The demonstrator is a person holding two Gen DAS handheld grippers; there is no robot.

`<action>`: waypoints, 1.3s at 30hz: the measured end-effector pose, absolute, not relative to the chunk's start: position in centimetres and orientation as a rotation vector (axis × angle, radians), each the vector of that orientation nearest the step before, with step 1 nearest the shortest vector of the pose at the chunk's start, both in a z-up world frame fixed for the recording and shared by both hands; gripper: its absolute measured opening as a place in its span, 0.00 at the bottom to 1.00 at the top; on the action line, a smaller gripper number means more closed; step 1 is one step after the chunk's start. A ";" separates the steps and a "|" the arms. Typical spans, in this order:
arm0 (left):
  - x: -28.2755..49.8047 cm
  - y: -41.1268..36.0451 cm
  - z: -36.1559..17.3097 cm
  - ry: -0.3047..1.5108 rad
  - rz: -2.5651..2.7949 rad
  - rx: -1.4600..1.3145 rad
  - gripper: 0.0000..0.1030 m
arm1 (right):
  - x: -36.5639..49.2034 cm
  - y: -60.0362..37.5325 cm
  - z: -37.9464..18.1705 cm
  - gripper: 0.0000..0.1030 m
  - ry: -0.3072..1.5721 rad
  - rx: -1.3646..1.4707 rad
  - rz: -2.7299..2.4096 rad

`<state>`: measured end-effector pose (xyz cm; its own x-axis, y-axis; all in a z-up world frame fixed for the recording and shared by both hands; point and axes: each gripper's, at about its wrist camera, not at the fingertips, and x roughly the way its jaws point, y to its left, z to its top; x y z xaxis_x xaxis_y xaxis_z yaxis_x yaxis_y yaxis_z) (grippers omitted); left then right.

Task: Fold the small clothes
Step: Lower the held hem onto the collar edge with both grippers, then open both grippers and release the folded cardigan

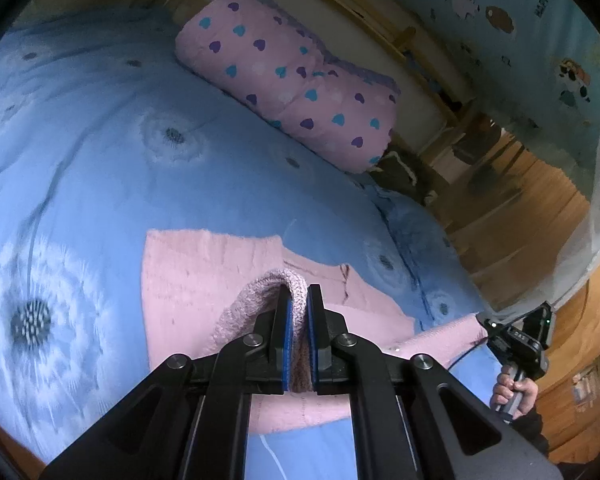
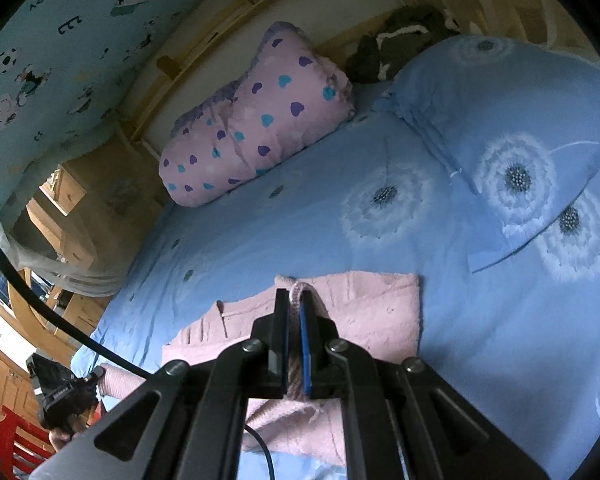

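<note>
A small pink knitted garment (image 1: 204, 280) lies on the blue flowered bedspread (image 1: 100, 152); it also shows in the right wrist view (image 2: 372, 316). My left gripper (image 1: 299, 292) is shut on a raised fold of the pink knit. My right gripper (image 2: 295, 298) is shut on another raised edge of the same garment. The right gripper also shows at the right edge of the left wrist view (image 1: 486, 324), pinching a pink sleeve end. The left gripper shows at the lower left of the right wrist view (image 2: 94, 378), also on a pink end.
A pink rolled quilt with hearts (image 1: 292, 80) lies at the bed's far side, also in the right wrist view (image 2: 256, 120). A blue flowered pillow (image 2: 500, 128) lies on the right. A dark cloth (image 2: 400, 40) sits by the wooden headboard. A red chair (image 2: 12, 436) stands beside the bed.
</note>
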<state>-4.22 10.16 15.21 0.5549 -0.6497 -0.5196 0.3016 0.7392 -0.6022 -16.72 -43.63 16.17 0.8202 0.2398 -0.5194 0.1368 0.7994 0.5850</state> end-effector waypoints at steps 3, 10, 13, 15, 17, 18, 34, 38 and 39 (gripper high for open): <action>-3.0 9.7 15.0 0.815 -0.581 -0.460 0.00 | -15.9 -44.0 15.9 0.04 0.626 0.647 0.058; 0.1 9.2 13.1 0.881 -0.549 -0.470 0.00 | -13.1 -44.6 15.2 0.04 0.653 0.624 0.049; 1.5 9.0 12.6 0.892 -0.525 -0.462 0.00 | -11.8 -44.8 14.9 0.04 0.667 0.613 0.052; 2.1 8.8 12.4 0.896 -0.518 -0.455 0.00 | -11.1 -45.1 14.6 0.04 0.672 0.624 0.059; 2.7 8.6 12.0 0.907 -0.512 -0.456 0.00 | -10.4 -45.4 14.2 0.04 0.684 0.627 0.053; 3.0 8.4 11.8 0.916 -0.508 -0.457 0.00 | -10.1 -45.6 14.0 0.04 0.693 0.628 0.047; 5.7 9.6 9.9 0.965 -0.395 -0.445 0.00 | -5.3 -47.3 9.9 0.04 0.805 0.682 0.027; 6.8 9.7 9.6 0.971 -0.347 -0.423 0.00 | -3.6 -46.9 9.4 0.04 0.818 0.671 0.024; 7.2 10.0 9.4 0.978 -0.336 -0.436 0.00 | -3.0 -46.9 9.1 0.04 0.826 0.677 0.025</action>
<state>7.16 10.00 9.40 0.5190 -0.4614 -0.7196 0.0773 0.8637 -0.4980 -3.03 -46.86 9.11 0.6900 0.2742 -0.6699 0.2338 0.7914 0.5648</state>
